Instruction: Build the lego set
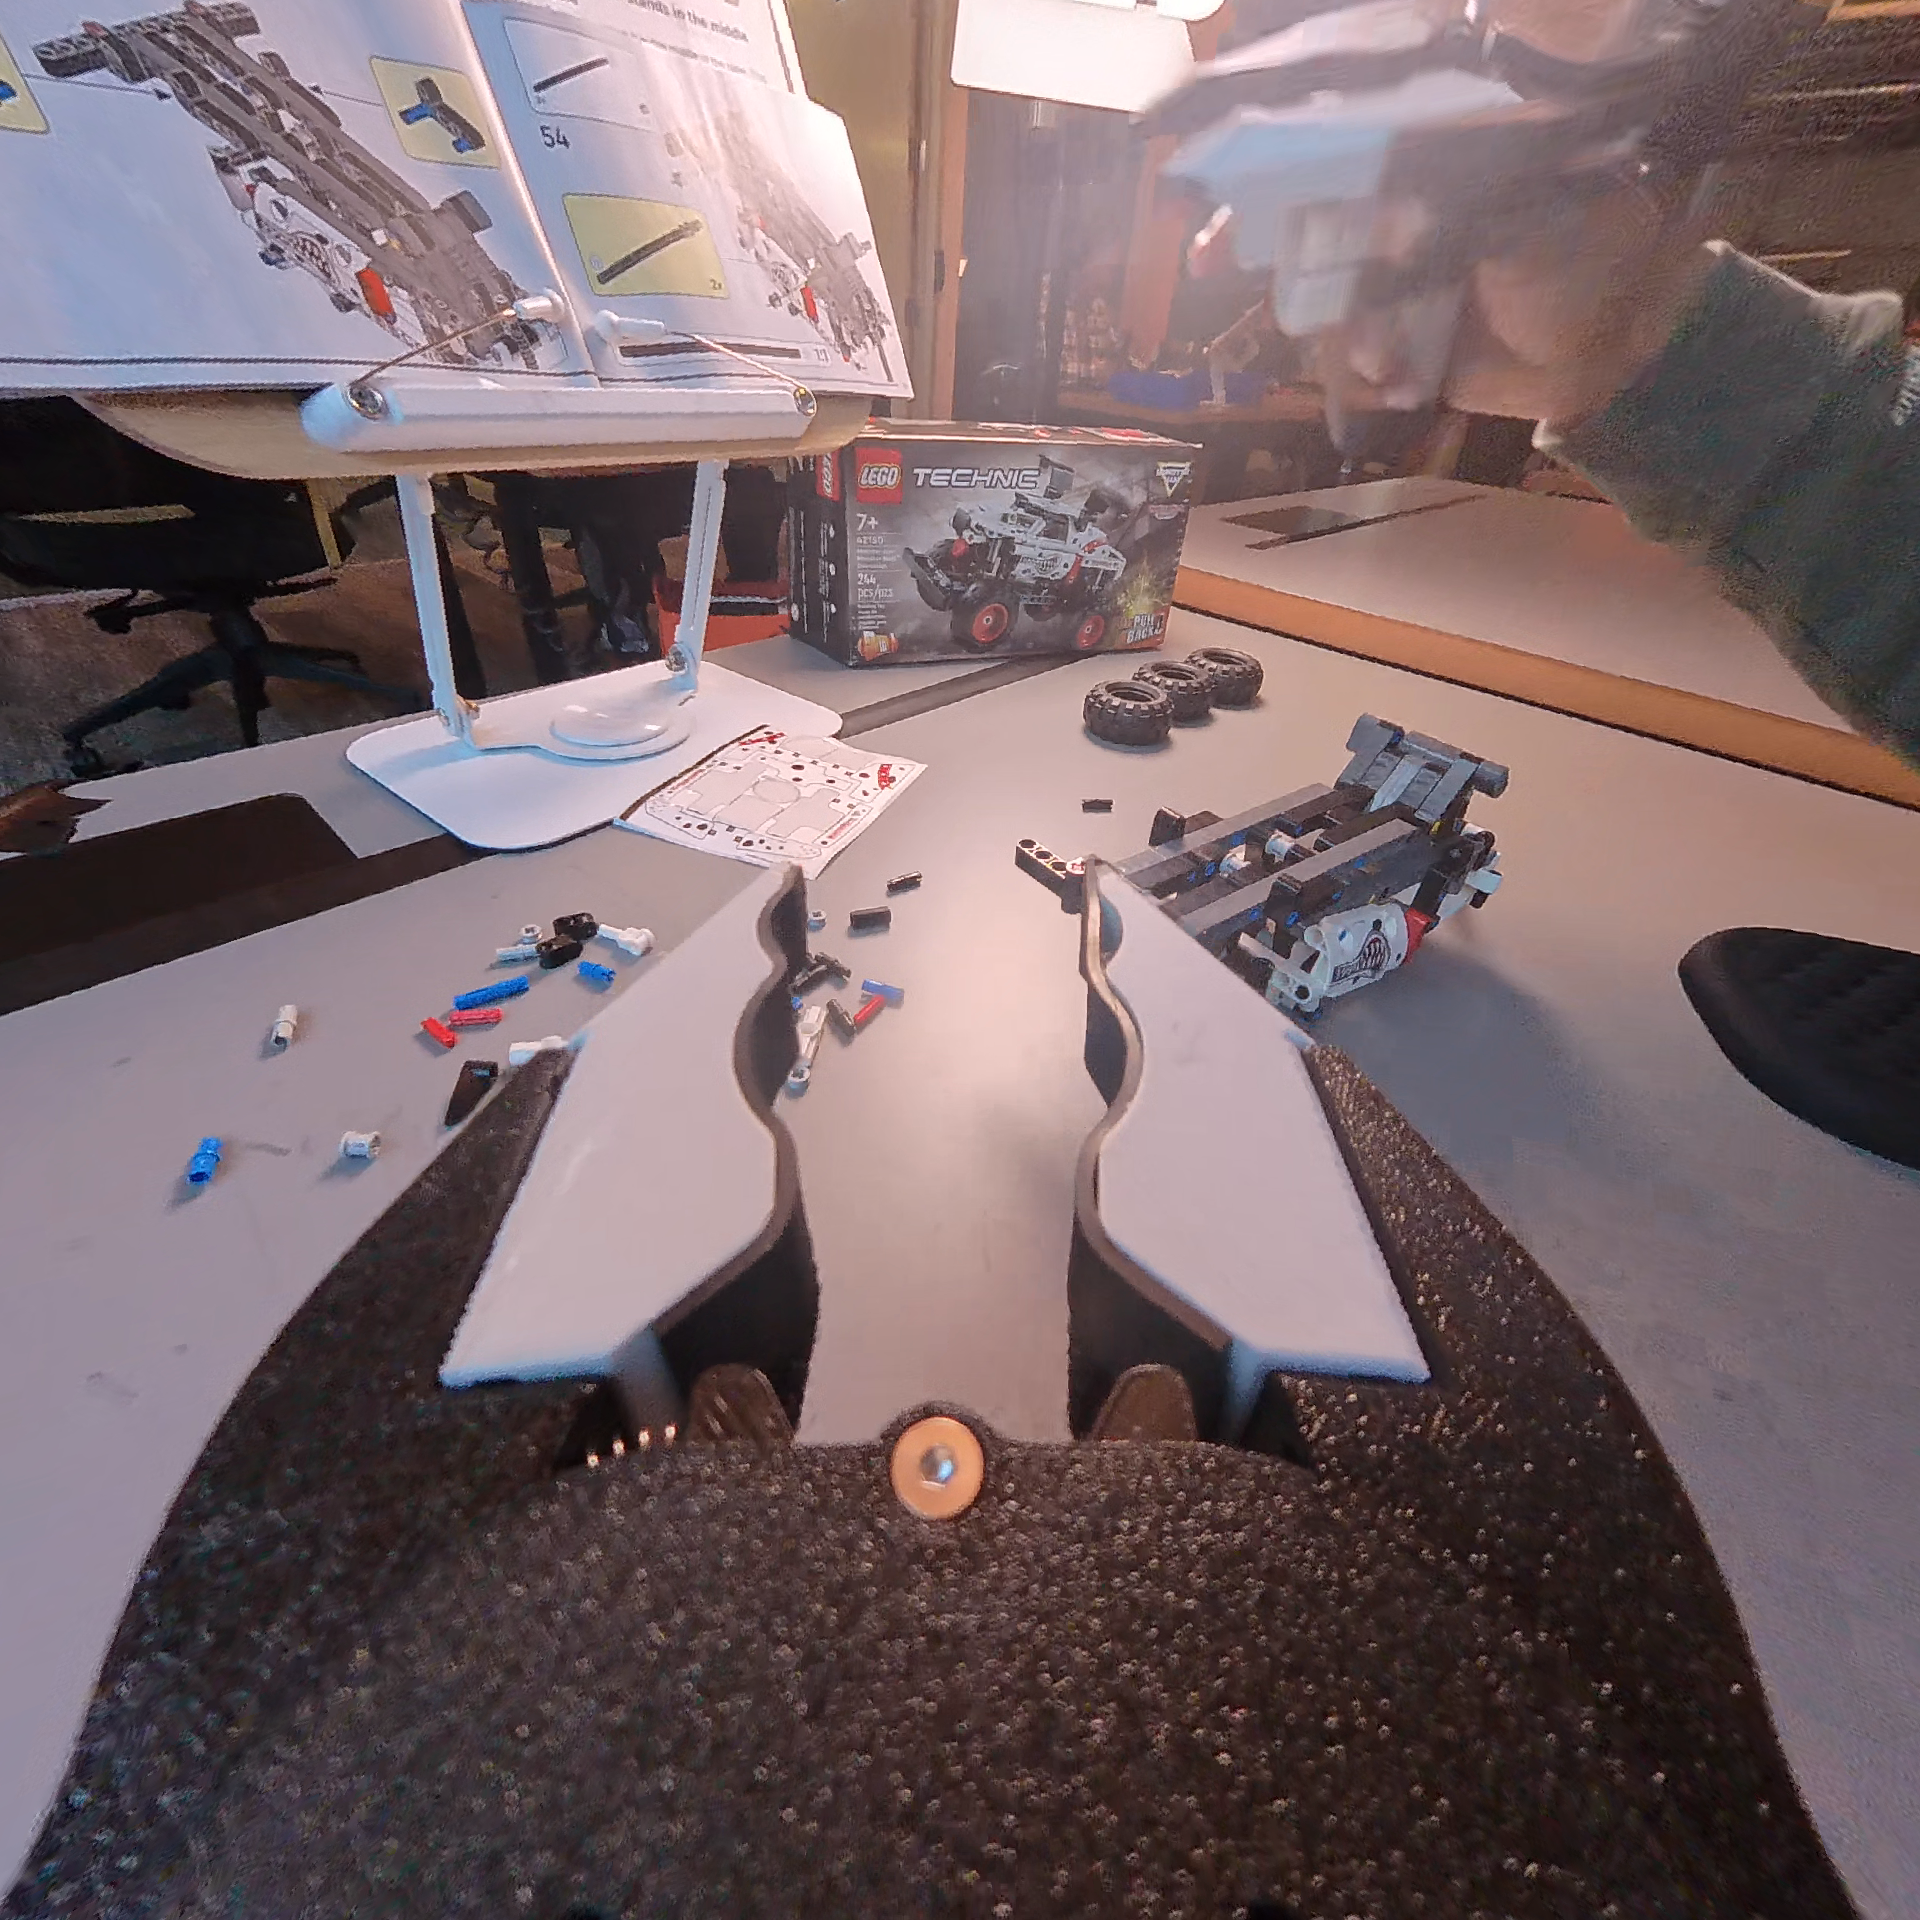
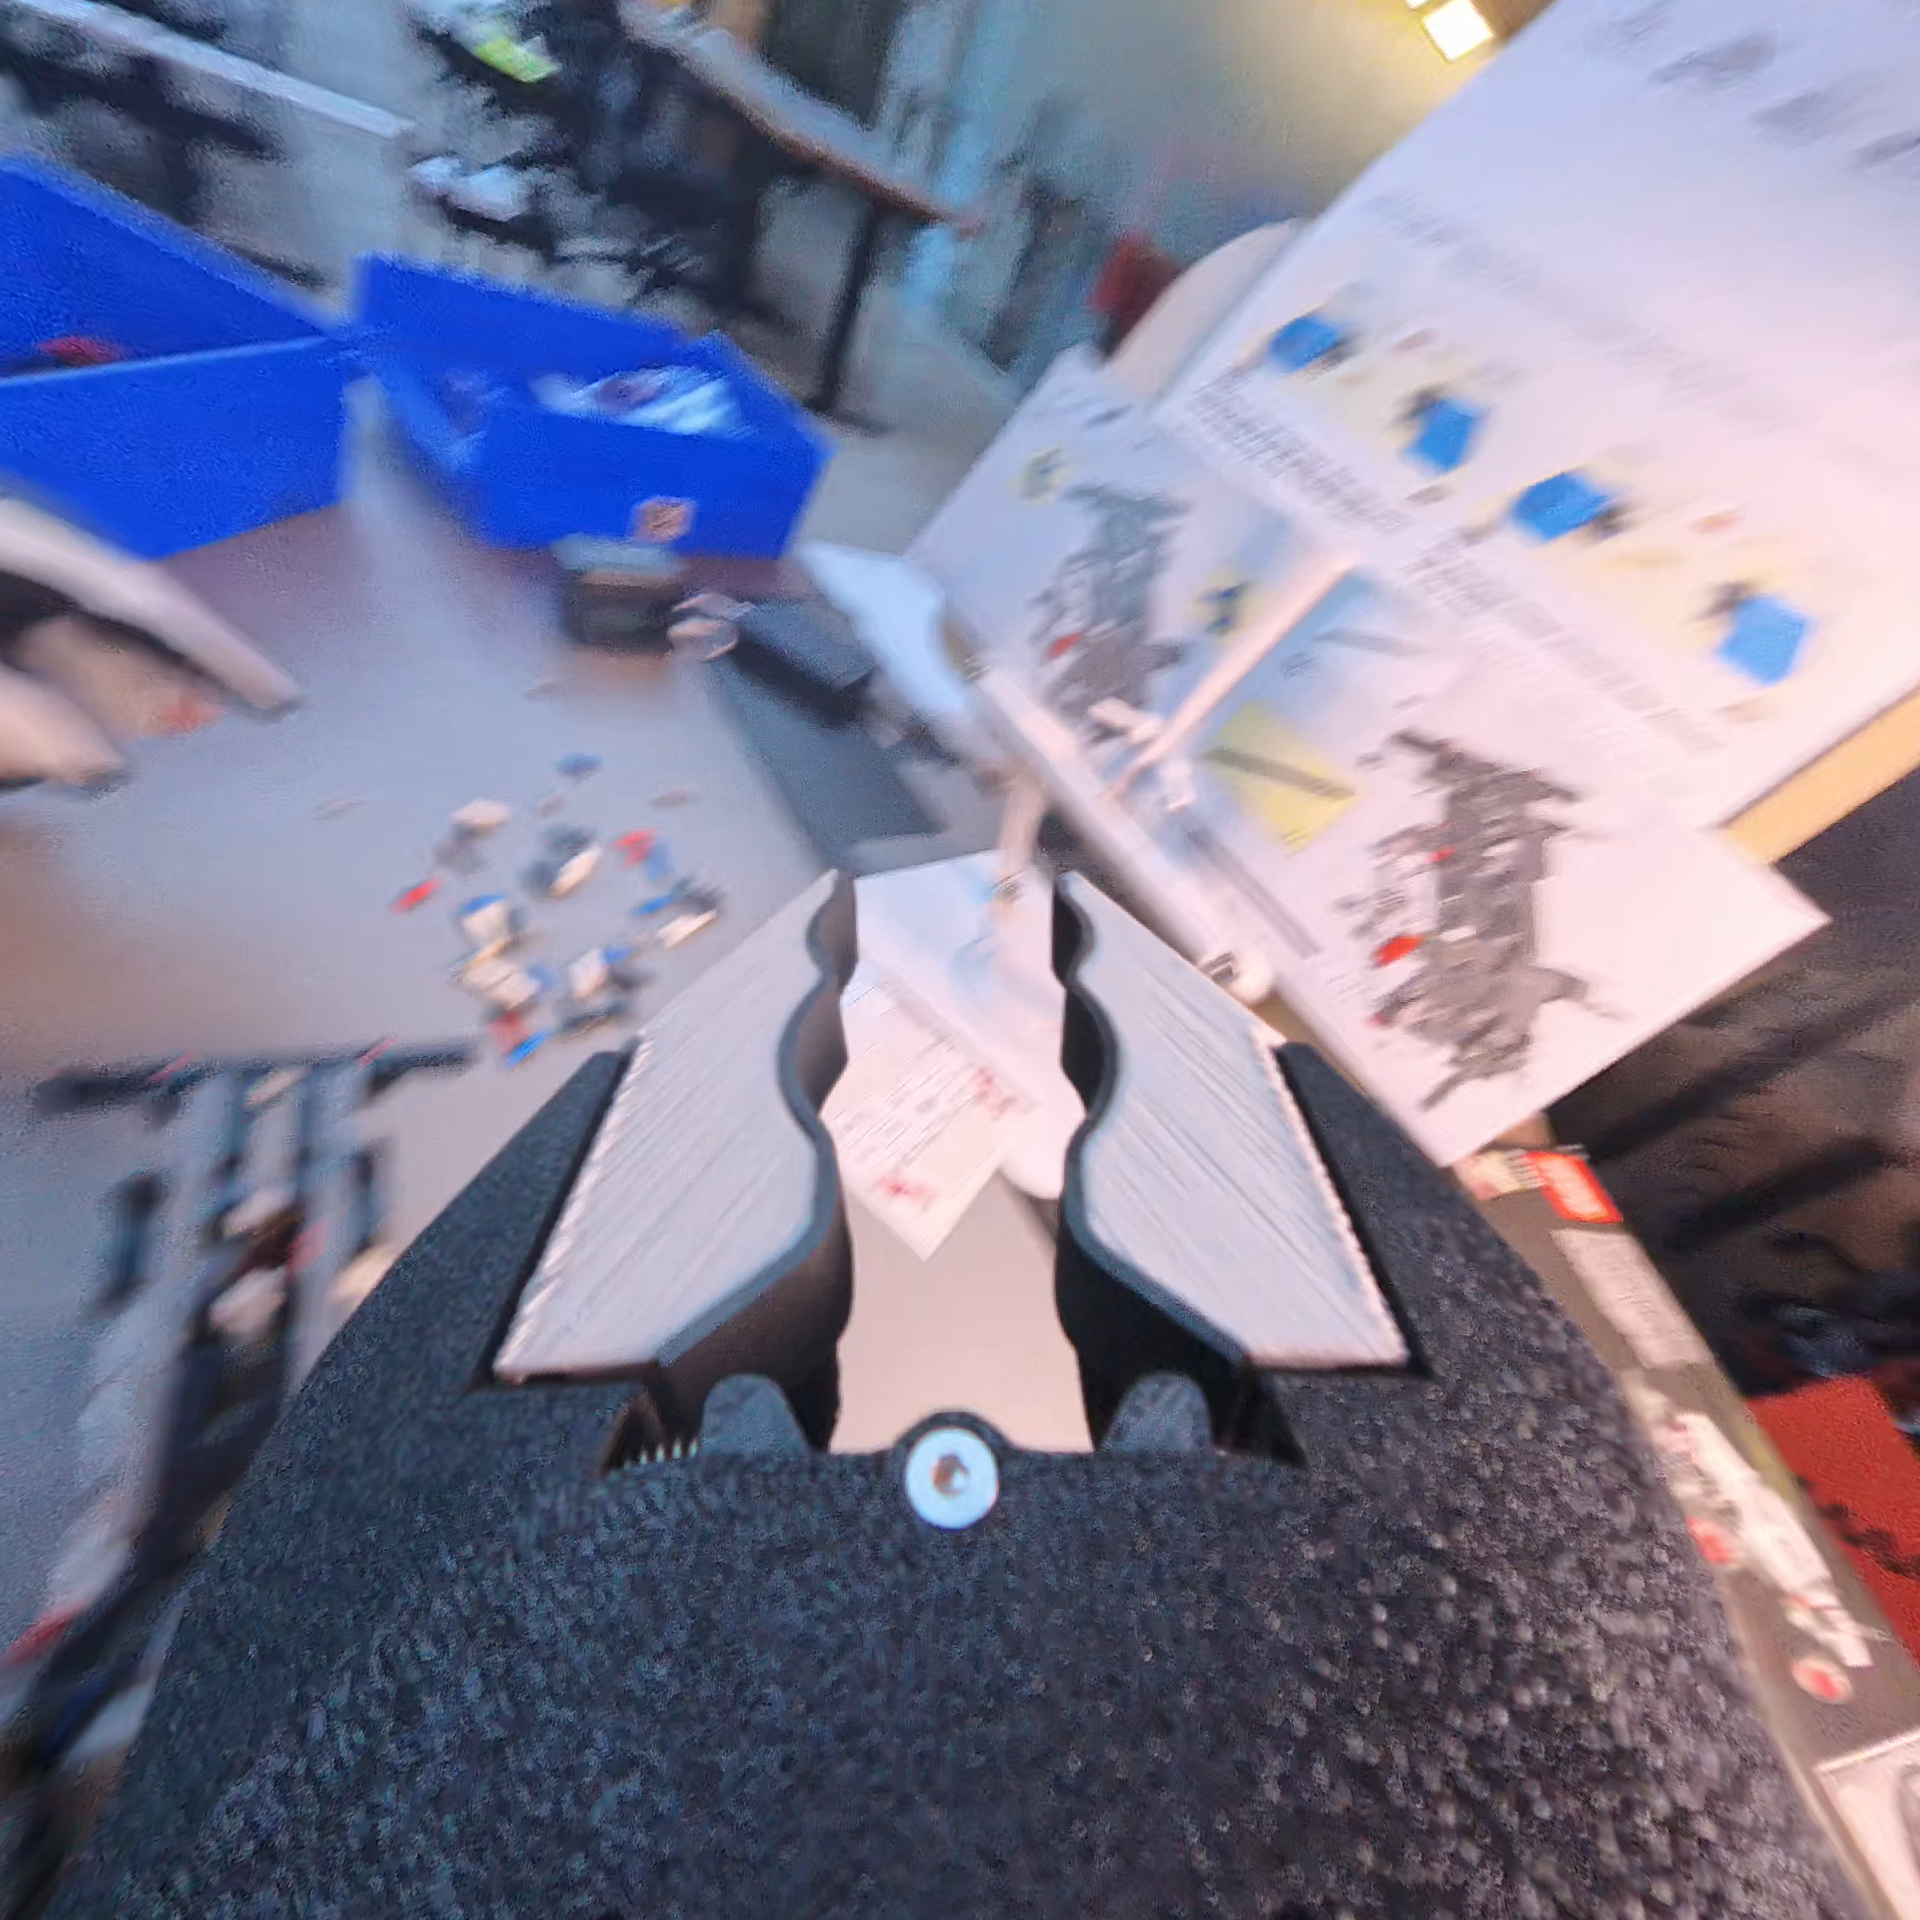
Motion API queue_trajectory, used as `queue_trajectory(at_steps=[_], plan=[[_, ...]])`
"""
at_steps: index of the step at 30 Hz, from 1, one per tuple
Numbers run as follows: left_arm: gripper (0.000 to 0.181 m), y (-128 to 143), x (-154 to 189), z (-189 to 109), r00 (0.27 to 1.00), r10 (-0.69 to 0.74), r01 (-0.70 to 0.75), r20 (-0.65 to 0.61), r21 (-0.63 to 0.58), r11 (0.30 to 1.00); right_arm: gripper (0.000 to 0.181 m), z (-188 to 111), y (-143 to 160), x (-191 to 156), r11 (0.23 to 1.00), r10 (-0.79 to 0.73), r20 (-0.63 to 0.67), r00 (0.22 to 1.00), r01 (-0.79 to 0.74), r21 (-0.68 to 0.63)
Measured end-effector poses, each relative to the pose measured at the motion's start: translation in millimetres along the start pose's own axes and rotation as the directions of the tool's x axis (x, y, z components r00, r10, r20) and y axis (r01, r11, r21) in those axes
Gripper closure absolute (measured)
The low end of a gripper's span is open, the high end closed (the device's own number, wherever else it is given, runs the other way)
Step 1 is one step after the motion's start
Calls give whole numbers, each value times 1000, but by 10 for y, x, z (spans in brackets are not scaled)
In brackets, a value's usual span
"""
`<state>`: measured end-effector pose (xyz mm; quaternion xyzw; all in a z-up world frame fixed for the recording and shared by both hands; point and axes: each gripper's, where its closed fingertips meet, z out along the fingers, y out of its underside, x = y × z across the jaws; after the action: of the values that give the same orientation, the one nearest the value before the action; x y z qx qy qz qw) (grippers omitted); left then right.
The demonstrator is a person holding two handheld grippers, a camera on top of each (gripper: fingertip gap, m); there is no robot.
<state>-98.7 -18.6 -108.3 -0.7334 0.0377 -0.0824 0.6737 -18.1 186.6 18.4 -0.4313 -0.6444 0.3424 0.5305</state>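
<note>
The half-built truck frame (image 1: 1320, 883) lies on the grey table (image 1: 1039, 1143), right of the left gripper (image 1: 940, 894), its long axis running from the toothed white nose near the camera back to the grey tail. Both the left gripper and the right gripper (image 2: 954, 914) are spread apart and empty. Loose small pieces (image 1: 540, 987) scatter to the left; three tires (image 1: 1174, 691), a sticker sheet (image 1: 774, 800), the box (image 1: 987, 540) and the propped manual (image 1: 416, 187) stand beyond.

My left gripper (image 1: 940, 883) sits low with jaws wide apart, nothing between them. Right gripper (image 2: 954, 894) is up in the air, tilted, jaws parted too and empty, its view badly blurred.
</note>
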Motion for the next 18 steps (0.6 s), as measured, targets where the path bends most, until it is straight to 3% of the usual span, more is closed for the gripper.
queue_trajectory(at_steps=[3,6,10,14,18], plan=[[130,56,-4,-6,999,28,-28,15,-20,999,170,468,-182,610,994,40,-244,969,-14,109],[130,74,-10,-15,999,35,-35,23,-25,999,178,962,-196,973,992,57,-342,938,-14,127],[131,123,-11,6,999,28,-28,17,-44,999,176,1500,-73,1257,999,44,-417,908,-26,48],[132,157,13,33,1000,23,-23,-1,-58,998,176,1780,-56,1367,1000,10,-456,890,-4,15],[133,176,23,48,1000,20,-20,-9,-67,998,177,1862,-11,1410,998,55,-453,890,-50,24]])
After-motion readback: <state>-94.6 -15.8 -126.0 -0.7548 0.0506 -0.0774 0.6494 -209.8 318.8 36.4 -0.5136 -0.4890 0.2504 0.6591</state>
